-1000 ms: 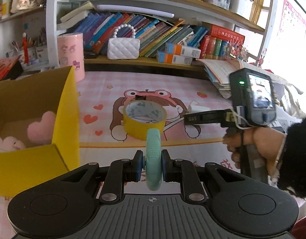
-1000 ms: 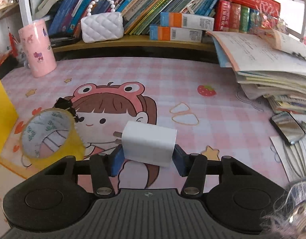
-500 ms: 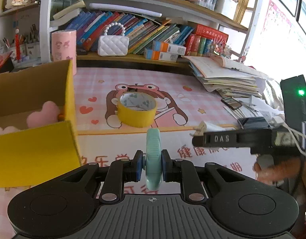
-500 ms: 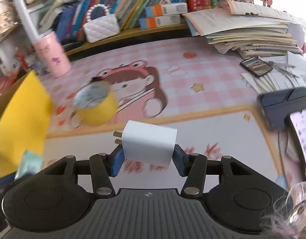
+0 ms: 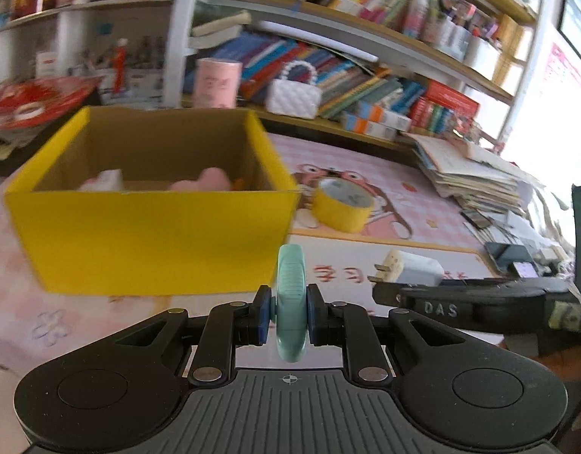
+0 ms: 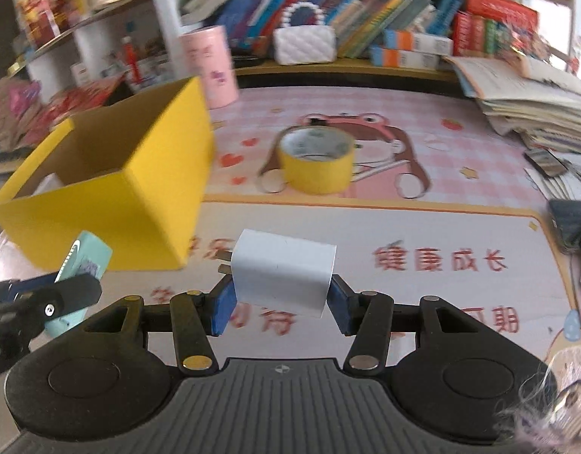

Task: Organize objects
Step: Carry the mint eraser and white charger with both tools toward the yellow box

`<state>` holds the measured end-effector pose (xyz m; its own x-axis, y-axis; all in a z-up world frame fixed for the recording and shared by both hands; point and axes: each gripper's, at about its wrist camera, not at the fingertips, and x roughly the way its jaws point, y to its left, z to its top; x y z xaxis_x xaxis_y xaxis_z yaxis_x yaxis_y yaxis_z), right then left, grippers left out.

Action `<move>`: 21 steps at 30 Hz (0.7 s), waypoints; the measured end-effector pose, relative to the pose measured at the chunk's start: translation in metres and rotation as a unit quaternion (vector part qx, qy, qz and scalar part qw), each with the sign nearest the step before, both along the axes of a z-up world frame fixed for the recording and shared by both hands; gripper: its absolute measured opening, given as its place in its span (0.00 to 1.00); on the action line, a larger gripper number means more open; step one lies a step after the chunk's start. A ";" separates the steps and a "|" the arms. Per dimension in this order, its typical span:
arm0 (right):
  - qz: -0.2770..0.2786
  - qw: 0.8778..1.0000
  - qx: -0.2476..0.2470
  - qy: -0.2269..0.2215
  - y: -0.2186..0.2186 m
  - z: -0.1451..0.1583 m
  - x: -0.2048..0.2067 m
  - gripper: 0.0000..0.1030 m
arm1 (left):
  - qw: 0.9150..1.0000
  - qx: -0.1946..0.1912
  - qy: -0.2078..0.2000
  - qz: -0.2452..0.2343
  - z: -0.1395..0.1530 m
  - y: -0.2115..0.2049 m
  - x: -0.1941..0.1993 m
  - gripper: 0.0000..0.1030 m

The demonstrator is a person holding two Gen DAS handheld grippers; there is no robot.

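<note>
My left gripper (image 5: 288, 316) is shut on a thin mint-green object (image 5: 290, 302), held on edge above the pink mat, just in front of the yellow cardboard box (image 5: 154, 242). Inside the box lie a pink plush heart (image 5: 203, 181) and a white item (image 5: 105, 181). My right gripper (image 6: 281, 302) is shut on a white plug charger (image 6: 282, 272), prongs pointing left. In the right wrist view the box (image 6: 112, 196) stands ahead to the left, with the left gripper (image 6: 59, 295) and its mint object (image 6: 86, 261) at the lower left. The charger (image 5: 411, 270) also shows in the left wrist view.
A yellow tape roll (image 6: 315, 160) stands on the cartoon mat right of the box. A pink cylinder (image 6: 211, 68) and a white quilted purse (image 6: 303, 45) sit by the bookshelf. Stacked books and papers (image 6: 536, 102) and dark devices (image 6: 570, 219) crowd the right edge.
Both grippers have swung left toward the yellow box while keeping their loads. The box now fills the left wrist view's middle, and the tape roll has slid to the right.
</note>
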<state>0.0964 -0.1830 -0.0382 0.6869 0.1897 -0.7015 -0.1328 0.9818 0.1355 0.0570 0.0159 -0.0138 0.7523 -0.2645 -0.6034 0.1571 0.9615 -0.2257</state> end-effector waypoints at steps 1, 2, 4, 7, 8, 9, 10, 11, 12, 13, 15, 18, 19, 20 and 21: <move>0.006 1.000 -0.001 -0.002 0.006 0.001 -0.003 0.48 | 1.000 0.000 0.000 0.004 0.000 0.004 -0.002 0.17; 0.013 1.000 -0.003 -0.004 0.012 0.002 -0.006 0.48 | 1.000 0.000 0.001 0.006 0.000 0.008 -0.005 0.17; 0.024 1.000 -0.005 -0.008 0.022 0.003 -0.013 0.48 | 1.000 0.000 0.000 0.008 0.001 0.014 -0.010 0.17; 0.037 0.999 -0.008 -0.014 0.035 0.005 -0.022 0.48 | 1.000 0.001 0.000 0.010 0.001 0.023 -0.018 0.17; 0.040 0.999 -0.008 -0.015 0.039 0.006 -0.025 0.48 | 1.000 0.002 0.000 0.011 0.001 0.027 -0.020 0.17; 0.042 0.999 -0.007 -0.017 0.043 0.007 -0.027 0.48 | 1.000 0.002 -0.001 0.012 0.001 0.030 -0.022 0.17; 0.044 0.999 -0.007 -0.018 0.045 0.007 -0.030 0.48 | 1.000 0.002 -0.001 0.013 0.001 0.033 -0.024 0.17; 0.046 0.999 -0.007 -0.019 0.049 0.007 -0.032 0.48 | 1.000 0.002 -0.001 0.014 0.002 0.036 -0.026 0.17; 0.047 0.999 -0.006 -0.020 0.052 0.008 -0.035 0.48 | 1.000 0.002 -0.001 0.015 0.002 0.039 -0.028 0.17; 0.047 0.999 -0.006 -0.021 0.055 0.008 -0.036 0.48 | 1.000 0.003 -0.002 0.016 0.002 0.042 -0.029 0.17; 0.048 0.999 -0.004 -0.022 0.061 0.009 -0.040 0.48 | 1.000 0.003 -0.004 0.017 0.002 0.047 -0.034 0.17; 0.049 0.998 -0.004 -0.025 0.071 0.010 -0.045 0.48 | 1.000 0.003 -0.006 0.020 0.003 0.056 -0.039 0.17; 0.049 0.998 -0.004 -0.026 0.074 0.010 -0.047 0.48 | 1.000 0.003 -0.007 0.020 0.003 0.059 -0.040 0.17; 0.050 0.998 -0.004 -0.027 0.077 0.010 -0.048 0.48 | 1.000 0.003 -0.008 0.021 0.003 0.061 -0.042 0.17; 0.050 0.998 -0.004 -0.027 0.079 0.010 -0.050 0.48 | 1.000 0.003 -0.009 0.022 0.003 0.064 -0.044 0.17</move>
